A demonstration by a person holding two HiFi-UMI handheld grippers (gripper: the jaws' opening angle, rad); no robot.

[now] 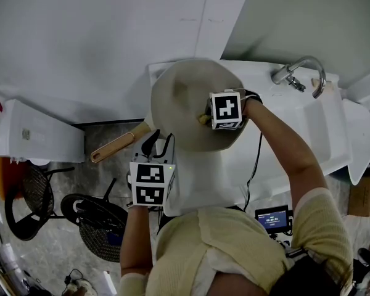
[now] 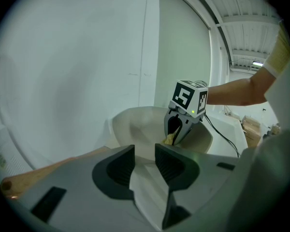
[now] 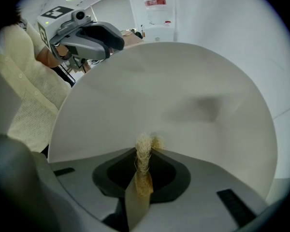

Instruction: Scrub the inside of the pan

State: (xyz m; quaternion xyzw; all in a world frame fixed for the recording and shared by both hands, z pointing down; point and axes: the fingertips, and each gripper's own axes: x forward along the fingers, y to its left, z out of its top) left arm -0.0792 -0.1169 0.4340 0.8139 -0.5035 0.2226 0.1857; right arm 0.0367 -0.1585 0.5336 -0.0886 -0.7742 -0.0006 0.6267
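A cream pan (image 1: 185, 103) with a wooden handle (image 1: 114, 145) is held tilted over the white sink (image 1: 308, 134). My left gripper (image 1: 154, 145) grips the pan's rim beside the handle; in the left gripper view the pale rim (image 2: 145, 178) sits between the dark jaws of the left gripper (image 2: 144, 166). My right gripper (image 1: 205, 119) is shut on a yellowish fibrous scrubber (image 3: 144, 151). The scrubber's tip rests against the pan's inside (image 3: 183, 105). From the left gripper view the right gripper (image 2: 176, 134) stands inside the pan (image 2: 140, 124) with the scrubber (image 2: 169, 139) at its tips.
A metal faucet (image 1: 299, 73) stands at the sink's far right. A white box (image 1: 37, 134) lies at the left, above black wire chairs (image 1: 89, 217) on the floor. A small screen device (image 1: 273, 217) hangs by the person's right side, with a black cable (image 1: 254, 165) to the right gripper.
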